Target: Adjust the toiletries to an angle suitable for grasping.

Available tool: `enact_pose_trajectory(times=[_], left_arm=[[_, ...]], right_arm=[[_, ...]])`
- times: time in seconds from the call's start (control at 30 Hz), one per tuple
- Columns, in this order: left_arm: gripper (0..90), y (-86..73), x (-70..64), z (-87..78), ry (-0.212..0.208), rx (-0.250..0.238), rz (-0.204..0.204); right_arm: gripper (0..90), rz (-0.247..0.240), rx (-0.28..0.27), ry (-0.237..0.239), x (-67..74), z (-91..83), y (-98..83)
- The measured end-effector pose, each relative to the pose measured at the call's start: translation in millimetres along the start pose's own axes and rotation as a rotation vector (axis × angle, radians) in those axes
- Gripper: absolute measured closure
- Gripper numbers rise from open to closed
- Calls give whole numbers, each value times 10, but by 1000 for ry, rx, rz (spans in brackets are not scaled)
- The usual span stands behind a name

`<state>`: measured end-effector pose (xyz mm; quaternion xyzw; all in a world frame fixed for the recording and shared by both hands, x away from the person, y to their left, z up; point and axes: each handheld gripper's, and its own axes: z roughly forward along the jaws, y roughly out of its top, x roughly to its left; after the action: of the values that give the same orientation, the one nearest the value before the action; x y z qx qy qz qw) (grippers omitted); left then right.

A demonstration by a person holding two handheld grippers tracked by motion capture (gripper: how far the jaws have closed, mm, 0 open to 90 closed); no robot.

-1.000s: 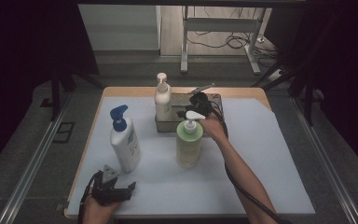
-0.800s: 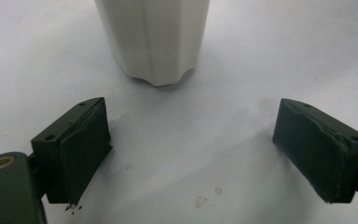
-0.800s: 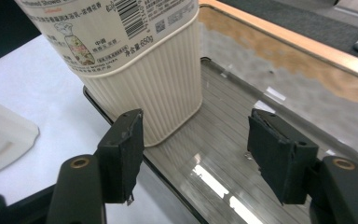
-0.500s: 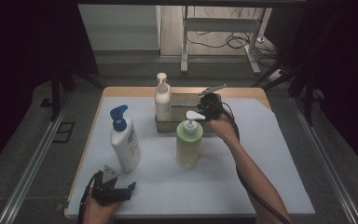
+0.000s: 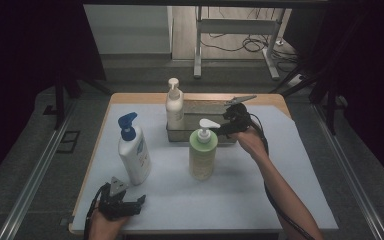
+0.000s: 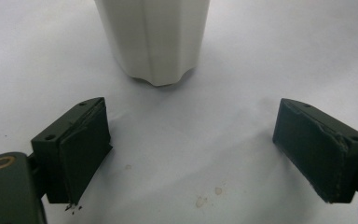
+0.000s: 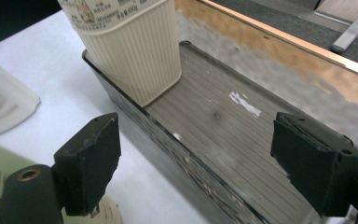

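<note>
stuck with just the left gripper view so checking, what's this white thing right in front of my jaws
Observer: A white bottle with a blue pump, standing upright on the white mat.
Operator: any other bottles around
Observer: Two more. A green bottle with a white pump stands to its right on the mat.
Operator: and the second one
Observer: A cream bottle stands in the left end of a metal tray at the far side of the table.
</note>
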<state>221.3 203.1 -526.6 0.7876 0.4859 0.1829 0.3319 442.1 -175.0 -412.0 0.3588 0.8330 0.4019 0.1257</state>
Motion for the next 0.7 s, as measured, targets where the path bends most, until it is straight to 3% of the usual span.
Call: enact_pose_trajectory(times=[0.27,0.7], left_arm=[[106,-3,-1,0,0,-2,0],[106,-4,-1,-1,2,-3,2]], right_arm=[[138,9,7,-8,-58,-129,-106],[106,-25,12,-9,-38,-345,-302]])
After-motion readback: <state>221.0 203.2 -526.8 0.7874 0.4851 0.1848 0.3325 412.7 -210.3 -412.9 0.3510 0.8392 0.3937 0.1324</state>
